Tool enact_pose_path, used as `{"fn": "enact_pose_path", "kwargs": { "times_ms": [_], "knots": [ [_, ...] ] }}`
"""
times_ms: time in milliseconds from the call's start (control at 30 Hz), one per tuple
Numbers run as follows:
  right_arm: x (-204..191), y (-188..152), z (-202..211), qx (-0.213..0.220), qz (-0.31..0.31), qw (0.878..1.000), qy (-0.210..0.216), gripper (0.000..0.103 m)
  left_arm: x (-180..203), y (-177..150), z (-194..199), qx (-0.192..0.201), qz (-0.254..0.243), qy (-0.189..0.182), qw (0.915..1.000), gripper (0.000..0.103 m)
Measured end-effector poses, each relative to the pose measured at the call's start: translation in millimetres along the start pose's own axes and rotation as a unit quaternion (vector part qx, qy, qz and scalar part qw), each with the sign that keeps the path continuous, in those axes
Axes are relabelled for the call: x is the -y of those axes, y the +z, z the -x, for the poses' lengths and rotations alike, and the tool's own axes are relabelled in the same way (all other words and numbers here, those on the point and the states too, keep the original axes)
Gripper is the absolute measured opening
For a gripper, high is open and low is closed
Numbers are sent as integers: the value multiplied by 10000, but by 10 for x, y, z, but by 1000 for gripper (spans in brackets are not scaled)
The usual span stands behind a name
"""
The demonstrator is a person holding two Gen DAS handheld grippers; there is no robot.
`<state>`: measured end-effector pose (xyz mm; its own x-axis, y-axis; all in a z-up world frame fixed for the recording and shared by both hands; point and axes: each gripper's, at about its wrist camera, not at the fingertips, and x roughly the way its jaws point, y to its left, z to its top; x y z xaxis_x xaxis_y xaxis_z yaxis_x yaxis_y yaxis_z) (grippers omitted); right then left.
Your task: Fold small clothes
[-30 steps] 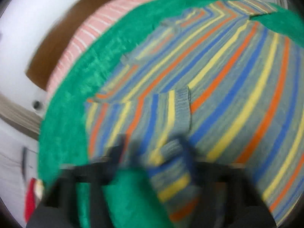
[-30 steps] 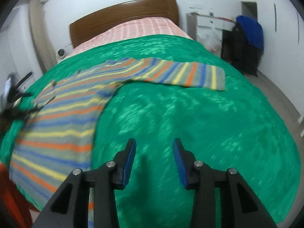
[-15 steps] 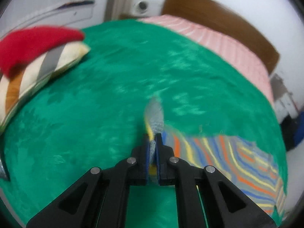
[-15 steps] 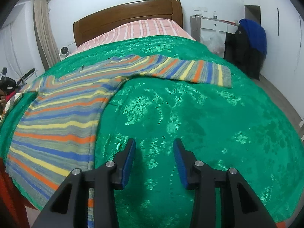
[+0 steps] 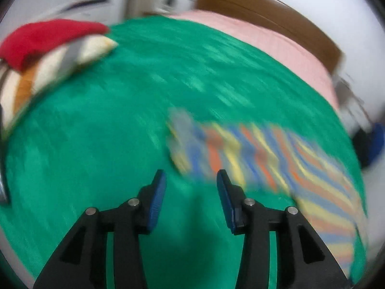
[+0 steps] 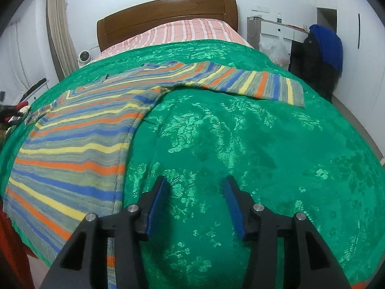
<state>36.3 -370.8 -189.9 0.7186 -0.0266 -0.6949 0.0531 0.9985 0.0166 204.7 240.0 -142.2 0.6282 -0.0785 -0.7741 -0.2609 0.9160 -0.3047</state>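
A striped sweater (image 6: 79,132) is seen spread flat on the green bedspread (image 6: 240,144), its body lying toward the left side of the right wrist view, with one sleeve (image 6: 252,84) stretched out to the right across the cover. In the blurred left wrist view, the other sleeve (image 5: 240,154) is laid out on the bedspread just beyond the fingertips. The left gripper (image 5: 191,180) is shown with its jaws apart; they have just been opening, and nothing is held between them, the sleeve end lying free ahead of the right-hand finger. A red and cream striped garment pile (image 5: 48,55) is seen at the far left edge of that view. The right gripper (image 6: 195,187) is held above bare bedspread, well apart from the sweater, its jaws parted, having just been opening, with nothing gripped. A wooden headboard (image 6: 168,14) is visible behind
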Motion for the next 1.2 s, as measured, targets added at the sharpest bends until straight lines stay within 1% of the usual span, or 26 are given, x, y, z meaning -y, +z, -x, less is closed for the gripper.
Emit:
{"fn": "enact_pose_path", "kwargs": {
  "times_ms": [67, 100, 167, 233, 267, 333, 400, 433, 467, 500, 533, 600, 667, 733, 800, 833, 867, 900, 933, 967, 1000, 1033, 1067, 1100, 1133, 1200],
  "knots": [
    [-2, 4, -17, 13, -26, 10000, 22, 53, 269, -326, 45, -425, -412, -456, 9972, 44],
    [-1, 7, -22, 17, -58, 10000, 32, 53, 406, -465, 53, -564, -614, -599, 9947, 43],
    [2, 10, -28, 25, -109, 9999, 42, 53, 726, -764, 38, -813, -1049, -835, 9876, 42],
    [-5, 5, -9, 32, -112, 9999, 35, 53, 1034, -1015, -26, -1020, -1423, -962, 9798, 37],
    [-7, 2, -1, 33, -112, 9999, 35, 53, 1147, -1095, -57, -1024, -1583, -885, 9781, 29],
    [-11, -13, 28, 34, -110, 9999, 43, 53, 1318, -1198, -103, -894, -1786, -696, 9774, 27],
    [-8, -16, 32, 35, -105, 9999, 53, 53, 1392, -1213, -136, -849, -1705, -719, 9791, 19],
    [-7, -20, 35, 36, -107, 9999, 60, 53, 1402, -1215, -170, -909, -1604, -753, 9800, 15],
    [-6, -21, 32, 34, -116, 9999, 70, 53, 1410, -1211, -192, -971, -1536, -801, 9801, 5],
    [-5, -22, 28, 31, -124, 9999, 75, 53, 1416, -1208, -181, -995, -1539, -820, 9796, 4],
    [-5, -17, 22, 30, -135, 9999, 83, 53, 1441, -1214, -149, -961, -1627, -723, 9793, 4],
    [-3, -18, 25, 32, -149, 9998, 96, 53, 1436, -1209, -26, -795, -1805, -314, 9799, 3],
    [1, -24, 34, 36, -151, 9998, 113, 53, 1348, -1195, -17, -810, -1748, -236, 9810, 3],
    [13, -25, 28, 33, -162, 9998, 132, 53, 1362, -1264, -42, -851, -1865, -197, 9786, 4],
    [14, -15, 5, 24, -175, 9998, 136, 54, 1417, -1319, -61, -850, -1981, -107, 9764, 10],
    [15, -13, 1, 22, -175, 9998, 135, 54, 1391, -1313, -31, -870, -1932, -91, 9773, 10],
    [13, -14, 5, 22, -168, 9998, 133, 54, 1370, -1294, -21, -906, -1839, -150, 9786, 14],
    [16, -10, 6, 20, -163, 9998, 137, 54, 1314, -1249, 5, -921, -1717, -180, 9807, 26],
    [18, -11, 9, 21, -159, 9998, 138, 54, 1259, -1200, 41, -869, -1629, -161, 9827, 32],
    [20, -13, 11, 21, -155, 9998, 136, 54, 1171, -1114, 95, -731, -1543, -103, 9853, 43],
    [24, -14, 7, 20, -157, 9998, 136, 54, 1047, -945, 140, -485, -1440, 35, 9884, 58],
    [24, -13, 0, 18, -162, 9998, 137, 54, 938, -809, 149, -315, -1322, 185, 9905, 67],
    [22, -16, 0, 18, -157, 9998, 126, 54, 793, -634, 151, -118, -1109, 369, 9931, 81],
    [15, -18, -6, 17, -143, 9998, 108, 54, 560, -375, 119, 131, -732, 522, 9959, 85],
    [6, -18, -15, 16, -116, 9999, 85, 55, 420, -231, 80, 250, -529, 592, 9965, 85],
    [-16, -24, -25, 18, -58, 10000, 36, 57, 70, 129, -106, 448, -94, 877, 9951, 85]
  ]
}}
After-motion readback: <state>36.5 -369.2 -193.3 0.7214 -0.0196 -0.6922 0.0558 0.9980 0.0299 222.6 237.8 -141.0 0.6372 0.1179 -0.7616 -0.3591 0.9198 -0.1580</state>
